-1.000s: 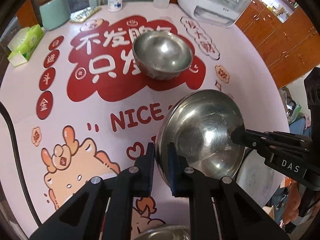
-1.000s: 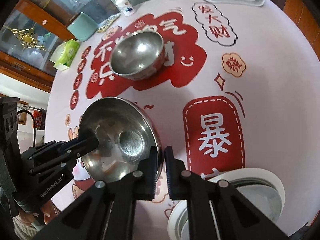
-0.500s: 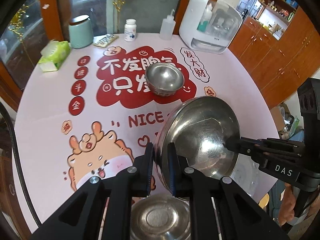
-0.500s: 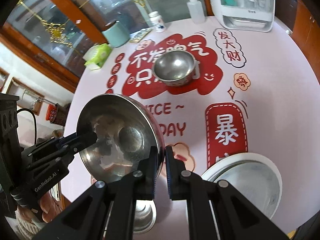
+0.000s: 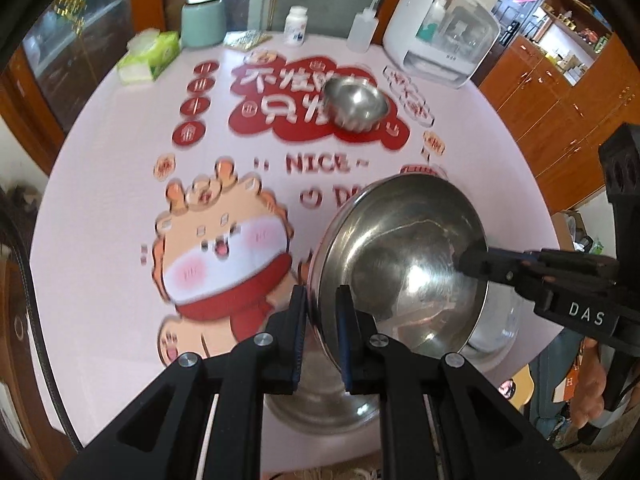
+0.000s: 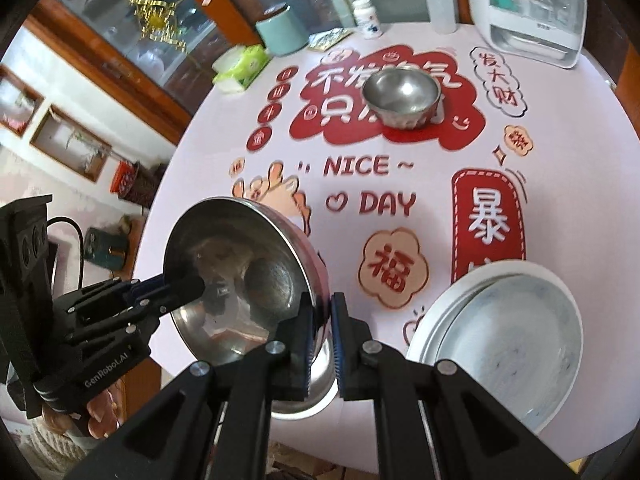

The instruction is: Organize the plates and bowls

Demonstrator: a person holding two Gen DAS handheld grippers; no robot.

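Both grippers hold one large steel bowl (image 5: 400,256) by opposite rims, lifted above the table's near edge. My left gripper (image 5: 322,316) is shut on its near rim; my right gripper (image 6: 320,320) is shut on the other rim, with the bowl (image 6: 240,280) to its left. A second steel bowl (image 5: 320,404) sits on the table directly below, also in the right wrist view (image 6: 312,384). A small steel bowl (image 5: 355,104) stands far back on the red print, also in the right wrist view (image 6: 402,98). White plates (image 6: 496,336) are stacked at the near right.
At the table's far edge stand a white appliance (image 5: 444,32), a squeeze bottle (image 5: 362,28), a pill bottle (image 5: 297,26), a green canister (image 5: 202,20) and a tissue pack (image 5: 150,58). Wooden cabinets (image 5: 560,92) lie beyond on the right.
Both grippers have lifted the large bowl higher and pulled it back toward the near edge. The table looks farther away, and the bowl below has come into view.
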